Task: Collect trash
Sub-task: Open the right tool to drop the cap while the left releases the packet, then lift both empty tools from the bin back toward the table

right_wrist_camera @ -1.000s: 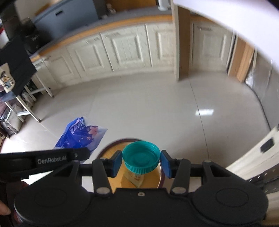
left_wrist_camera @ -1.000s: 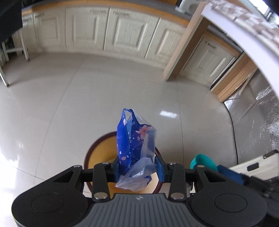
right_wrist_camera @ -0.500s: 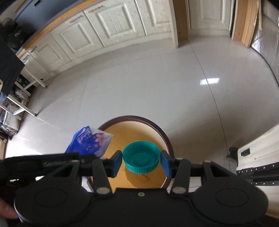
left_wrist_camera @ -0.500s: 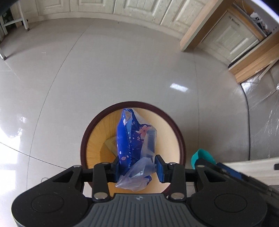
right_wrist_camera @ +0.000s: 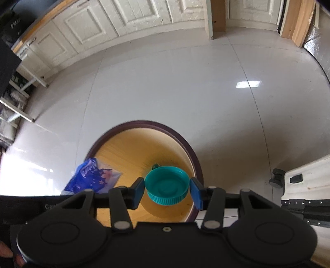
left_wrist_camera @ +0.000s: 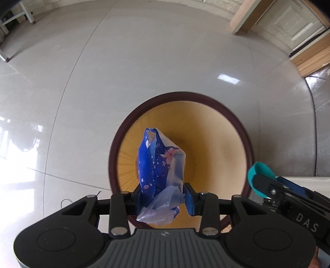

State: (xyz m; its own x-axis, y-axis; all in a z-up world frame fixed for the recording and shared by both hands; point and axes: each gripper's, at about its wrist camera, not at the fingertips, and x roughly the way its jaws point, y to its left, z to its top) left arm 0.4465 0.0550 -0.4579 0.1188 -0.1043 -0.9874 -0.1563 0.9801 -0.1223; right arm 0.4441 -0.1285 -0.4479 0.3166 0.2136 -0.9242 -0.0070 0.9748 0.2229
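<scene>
A round trash bin with a dark rim and yellow inside stands on the floor below both grippers; its rim also shows in the right wrist view. My left gripper is shut on a blue flowered plastic wrapper and holds it over the bin's mouth. My right gripper is shut on a teal bottle cap, also over the bin. The cap shows in the left wrist view at the right. The wrapper shows in the right wrist view at the left.
Glossy grey floor tiles surround the bin. White kitchen cabinets run along the far wall. A wooden post stands at the back right. A white wheeled unit is close on the right.
Both grippers have tilted down and come closer over the bin, which now looks larger. The wrapper and the cap stay held.
</scene>
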